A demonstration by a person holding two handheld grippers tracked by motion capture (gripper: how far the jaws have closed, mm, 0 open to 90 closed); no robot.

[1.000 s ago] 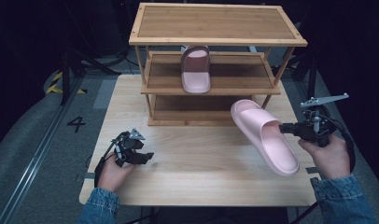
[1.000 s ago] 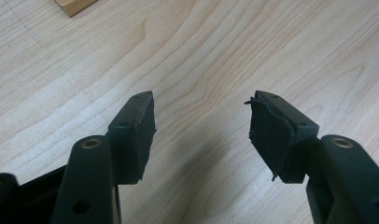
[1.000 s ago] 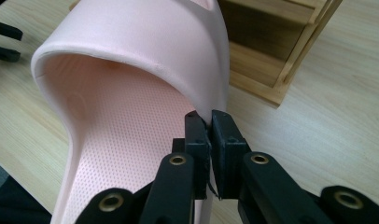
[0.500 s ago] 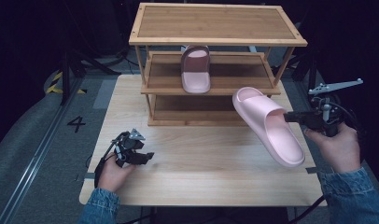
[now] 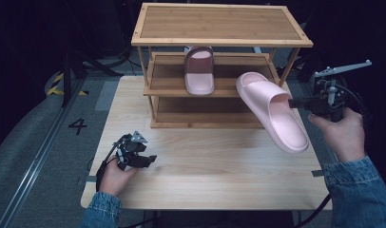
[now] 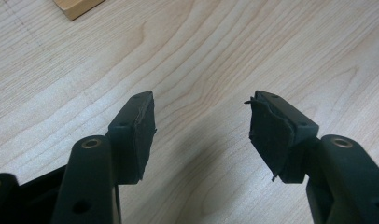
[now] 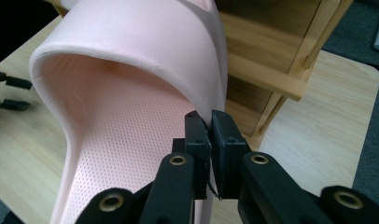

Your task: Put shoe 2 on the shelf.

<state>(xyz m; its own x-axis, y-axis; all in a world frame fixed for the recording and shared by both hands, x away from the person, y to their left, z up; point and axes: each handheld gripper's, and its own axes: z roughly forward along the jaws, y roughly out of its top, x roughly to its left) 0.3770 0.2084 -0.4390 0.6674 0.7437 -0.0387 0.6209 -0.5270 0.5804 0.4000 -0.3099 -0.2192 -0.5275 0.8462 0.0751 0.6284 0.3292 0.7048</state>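
your right gripper [image 7: 210, 122] has its jaws pinched on the strap edge of the pale pink foam slipper [image 5: 272, 108], held in the air beside the wooden rack [image 5: 219, 24]. your left gripper [image 6: 201, 122] rests on the light wooden table [image 5: 210, 161], jaws wide apart and empty.

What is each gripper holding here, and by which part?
The right gripper pinches the pink slipper by its strap's edge. The left gripper is open, holding nothing.

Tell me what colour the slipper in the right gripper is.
Pale pink slipper, with a dotted footbed; the right gripper view shows it best.
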